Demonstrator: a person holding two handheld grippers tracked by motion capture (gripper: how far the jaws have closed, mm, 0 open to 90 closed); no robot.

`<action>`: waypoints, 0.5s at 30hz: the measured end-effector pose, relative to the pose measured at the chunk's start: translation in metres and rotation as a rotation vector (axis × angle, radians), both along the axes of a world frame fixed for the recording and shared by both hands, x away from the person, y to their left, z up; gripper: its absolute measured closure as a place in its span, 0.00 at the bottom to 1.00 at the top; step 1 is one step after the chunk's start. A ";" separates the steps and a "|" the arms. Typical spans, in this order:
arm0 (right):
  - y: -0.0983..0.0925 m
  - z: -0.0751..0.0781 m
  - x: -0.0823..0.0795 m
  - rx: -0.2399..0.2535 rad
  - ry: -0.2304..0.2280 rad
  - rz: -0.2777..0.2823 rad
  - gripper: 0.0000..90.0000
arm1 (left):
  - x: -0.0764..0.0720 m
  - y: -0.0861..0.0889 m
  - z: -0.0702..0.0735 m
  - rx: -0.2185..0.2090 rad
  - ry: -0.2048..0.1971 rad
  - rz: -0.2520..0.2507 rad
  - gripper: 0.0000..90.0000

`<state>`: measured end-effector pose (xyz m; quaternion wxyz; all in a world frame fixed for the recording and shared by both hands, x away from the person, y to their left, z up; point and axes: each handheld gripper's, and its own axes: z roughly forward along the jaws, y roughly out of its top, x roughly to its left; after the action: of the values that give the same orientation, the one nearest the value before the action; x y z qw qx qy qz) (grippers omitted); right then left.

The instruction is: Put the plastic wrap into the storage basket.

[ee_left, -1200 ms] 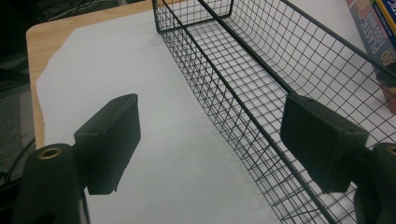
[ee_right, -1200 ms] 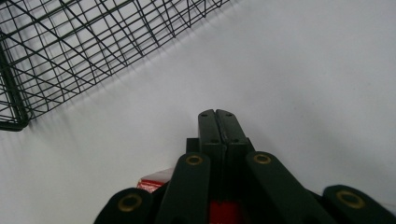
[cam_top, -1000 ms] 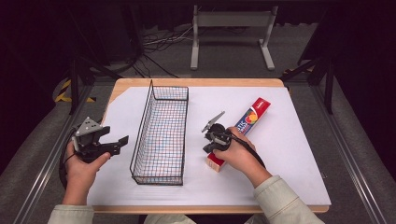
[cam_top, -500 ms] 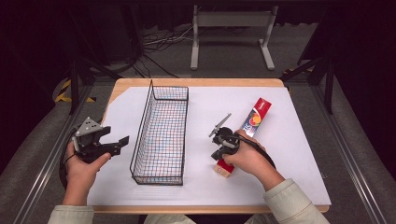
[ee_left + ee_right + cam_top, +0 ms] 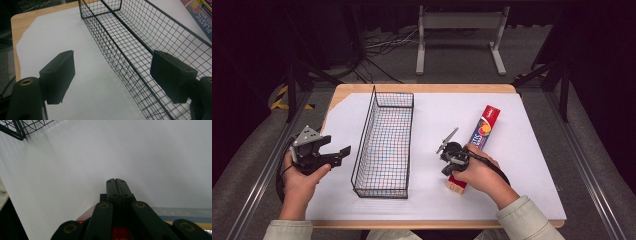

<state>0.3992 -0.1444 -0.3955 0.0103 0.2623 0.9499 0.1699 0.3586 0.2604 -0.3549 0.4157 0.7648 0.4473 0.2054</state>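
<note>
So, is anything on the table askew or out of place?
Only small things: the plastic wrap box lies at a slant to the straight wire basket, and the white sheet's far left corner is cut off, baring the wood. No spill or damage.

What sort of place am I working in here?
Probably a lab or studio recording station: a white-covered table ringed by black curtains, loose cables on the floor, and a metal stand behind it.

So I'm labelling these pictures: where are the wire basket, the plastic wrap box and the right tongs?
wire basket (image 5: 384, 187): high view, near end wall.
plastic wrap box (image 5: 484, 126): high view, red top face.
right tongs (image 5: 116, 185): right gripper view, shut tips.
</note>
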 end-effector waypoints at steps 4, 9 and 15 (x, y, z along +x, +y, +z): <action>-0.007 0.002 -0.004 -0.014 0.032 0.004 1.00 | 0.001 0.002 0.000 0.000 -0.002 0.001 0.23; -0.018 0.002 -0.011 -0.033 0.052 0.006 1.00 | 0.000 0.002 0.001 -0.006 -0.005 0.003 0.23; -0.040 -0.013 -0.016 -0.162 0.099 -0.031 1.00 | -0.002 0.002 0.001 -0.002 -0.004 0.001 0.23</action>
<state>0.3833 -0.1843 -0.4087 -0.0130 0.2836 0.9556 0.0790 0.3570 0.2626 -0.3535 0.4171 0.7639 0.4470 0.2065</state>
